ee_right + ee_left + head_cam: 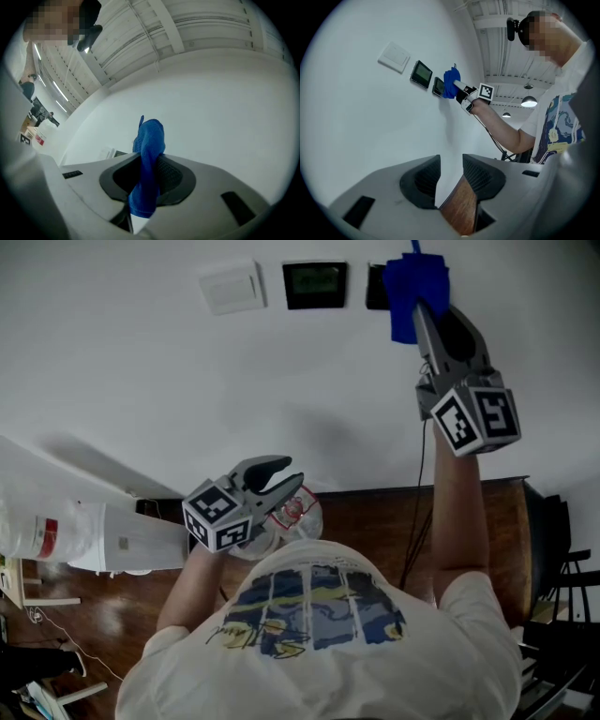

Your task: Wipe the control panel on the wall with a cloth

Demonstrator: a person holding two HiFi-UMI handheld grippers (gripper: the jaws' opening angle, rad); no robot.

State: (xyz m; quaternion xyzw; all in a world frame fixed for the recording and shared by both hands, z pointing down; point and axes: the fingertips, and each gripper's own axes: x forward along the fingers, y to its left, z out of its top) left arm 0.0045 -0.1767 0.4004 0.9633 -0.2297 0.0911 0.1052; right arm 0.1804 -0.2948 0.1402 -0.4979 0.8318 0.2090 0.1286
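Currently, the right gripper [418,307] is reaching up to the white wall [122,362], and its jaws are pressing together on a blue cloth [415,282]. In the right gripper view the fabric is bunching above the pads and hanging below them. The cloth is lying against a dark control panel [375,285] and is covering that panel's right part. A display panel with a greenish screen [315,284] is sitting just beside it to the left, and a white switch plate [232,285] is sitting farther left; the three units are forming one row on the wall.

The left gripper [281,479] is hanging low in front of the person's chest, well apart from the wall units. Its jaws are standing spread with nothing between them; in the left gripper view only a brown wooden surface [375,521] is showing through the gap.

A black cable [418,521] is hanging beside the right forearm. The person is wearing a white printed T-shirt [314,610].
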